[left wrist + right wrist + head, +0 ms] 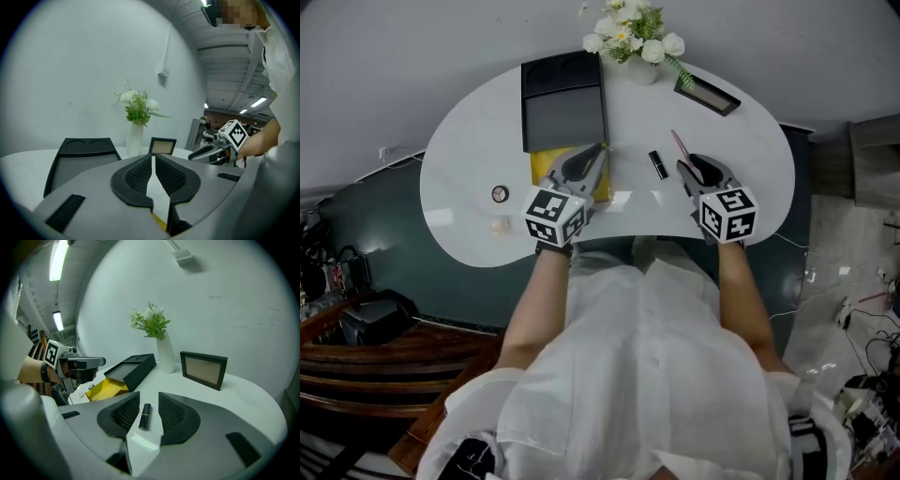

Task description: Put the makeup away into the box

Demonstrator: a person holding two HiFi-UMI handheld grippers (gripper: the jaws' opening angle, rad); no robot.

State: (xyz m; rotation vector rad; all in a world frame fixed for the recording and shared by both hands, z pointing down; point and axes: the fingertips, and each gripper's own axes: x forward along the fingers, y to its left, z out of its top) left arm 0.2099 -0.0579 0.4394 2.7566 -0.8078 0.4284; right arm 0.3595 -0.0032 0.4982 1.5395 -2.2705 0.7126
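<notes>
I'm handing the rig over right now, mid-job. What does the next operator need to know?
Left gripper: jaws all but together, empty, over the open yellow box.
Right gripper: open, empty. The black lipstick lies on the table in line with its jaws, not gripped.
Not yet boxed: the lipstick, a thin pink stick, a small round pot and a pale item left of the box.
Done: the box is open, with its black lid behind it. The left gripper hides the contents.
Left: box each item, probably the lipstick first.
</notes>
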